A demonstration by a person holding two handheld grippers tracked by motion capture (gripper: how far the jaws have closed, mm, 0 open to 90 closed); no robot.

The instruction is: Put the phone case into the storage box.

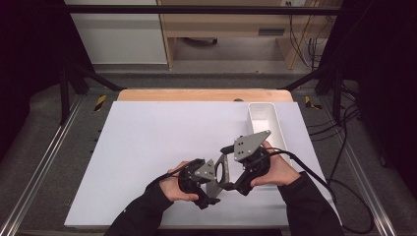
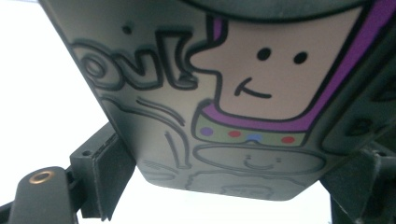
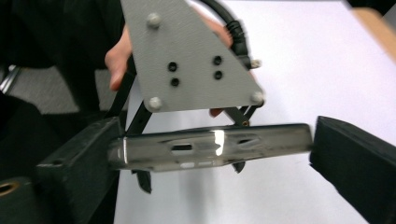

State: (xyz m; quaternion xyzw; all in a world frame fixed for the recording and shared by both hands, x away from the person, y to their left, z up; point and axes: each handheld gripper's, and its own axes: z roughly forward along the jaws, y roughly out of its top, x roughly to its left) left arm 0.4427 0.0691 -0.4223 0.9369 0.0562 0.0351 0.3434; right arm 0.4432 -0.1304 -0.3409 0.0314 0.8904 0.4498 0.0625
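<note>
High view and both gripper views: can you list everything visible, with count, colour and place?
phone case: 1, grey with a cartoon print and a shiny edge, lifted above the board between the two grippers
bin: 1, white, far right of the board
board: 1, white, covering the table
table: 1, wooden, showing at the far edge
cables: several, black, on the floor at right
left gripper: 1, black, jaws against the case's sides
right gripper: 1, black, jaws around the case's ends, with a sliver of gap at one jaw
hands: 2, left hand and right hand, in black sleeves
</note>
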